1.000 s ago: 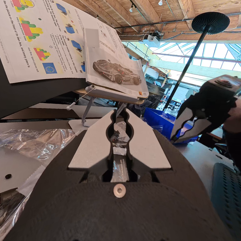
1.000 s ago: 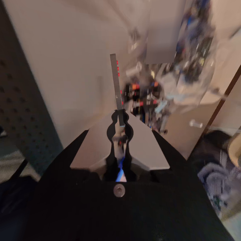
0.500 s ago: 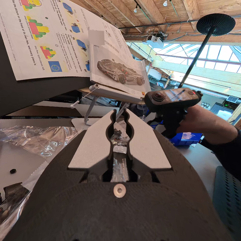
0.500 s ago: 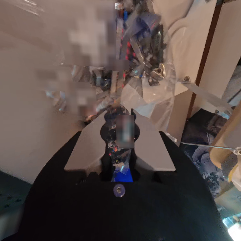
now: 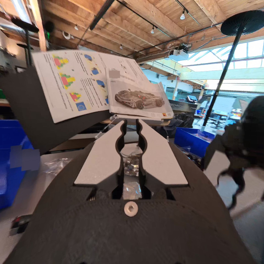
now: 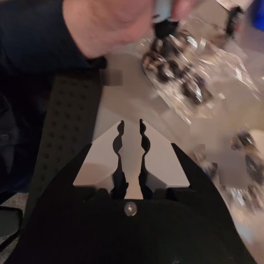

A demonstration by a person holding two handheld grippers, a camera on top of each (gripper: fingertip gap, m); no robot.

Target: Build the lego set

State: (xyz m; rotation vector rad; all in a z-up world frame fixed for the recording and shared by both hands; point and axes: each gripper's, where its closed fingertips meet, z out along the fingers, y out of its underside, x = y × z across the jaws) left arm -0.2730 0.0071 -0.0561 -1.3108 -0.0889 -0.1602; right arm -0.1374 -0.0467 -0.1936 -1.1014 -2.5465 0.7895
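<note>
Left wrist view: left gripper (image 5: 130, 121) has fingers slightly apart, empty, above a parts bag (image 5: 131, 162) on the table (image 5: 248, 222); right gripper (image 6: 131, 121) likewise apart and empty; two clear bags (image 6: 178, 68) show beyond it, blurred; one booklet (image 5: 137, 97) on its stand; I'd settle both grippers, then pinch one bag edge squarely.

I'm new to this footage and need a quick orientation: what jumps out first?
In the left wrist view, an instruction booklet with a grey car on its cover stands propped just beyond the open left tool. In the blurred right wrist view, clear bags of dark pieces lie on the table, up and right of the open right tool.
</note>
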